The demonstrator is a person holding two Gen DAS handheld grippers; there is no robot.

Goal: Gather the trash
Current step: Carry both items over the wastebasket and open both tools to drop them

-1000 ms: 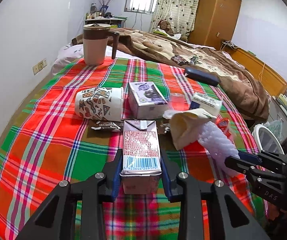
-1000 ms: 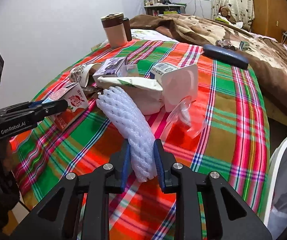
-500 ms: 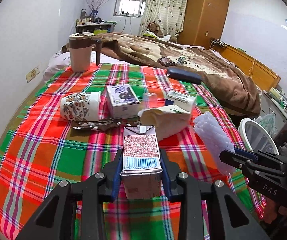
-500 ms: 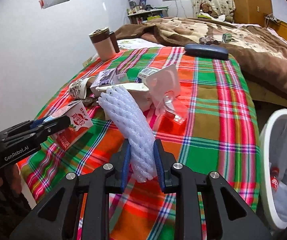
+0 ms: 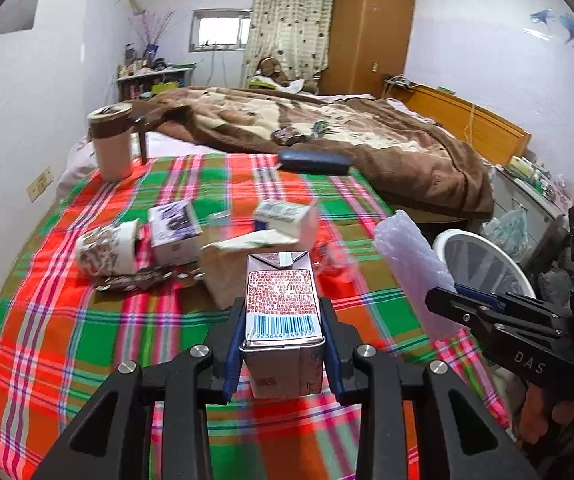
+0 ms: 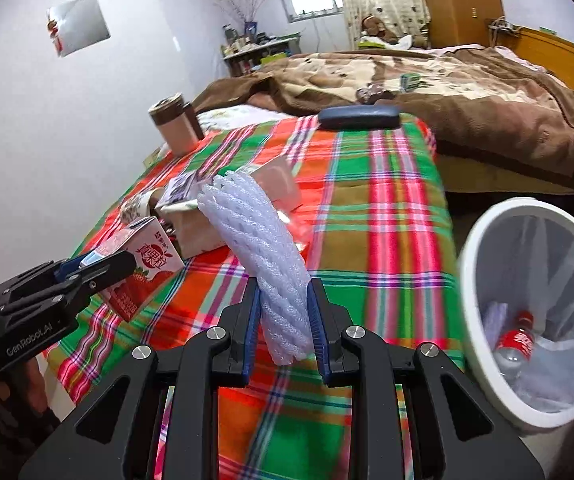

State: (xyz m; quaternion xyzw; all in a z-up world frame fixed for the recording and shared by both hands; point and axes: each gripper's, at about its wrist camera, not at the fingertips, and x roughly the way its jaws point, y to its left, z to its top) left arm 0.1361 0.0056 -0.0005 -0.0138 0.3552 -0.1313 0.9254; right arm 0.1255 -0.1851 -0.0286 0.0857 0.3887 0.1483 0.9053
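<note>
The left hand-held gripper (image 5: 283, 344) is clamping a small drink carton (image 5: 281, 312), barcode side up, above the plaid-covered table (image 5: 67, 340). The right hand-held gripper (image 6: 283, 320) is squeezing a white foam fruit net (image 6: 263, 264), holding it clear of the cloth, near the white trash bin (image 6: 467, 280) that is holding a plastic bottle (image 6: 517, 340).

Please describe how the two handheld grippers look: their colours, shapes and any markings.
Both are matte black plastic with angular, forked linkage arms, silver pivot screws and blue pads lining the fingers. The left gripper shows white "GenRobot.AI" lettering on its side in the right wrist view; the right gripper shows "DAS" in the left wrist view.
</note>
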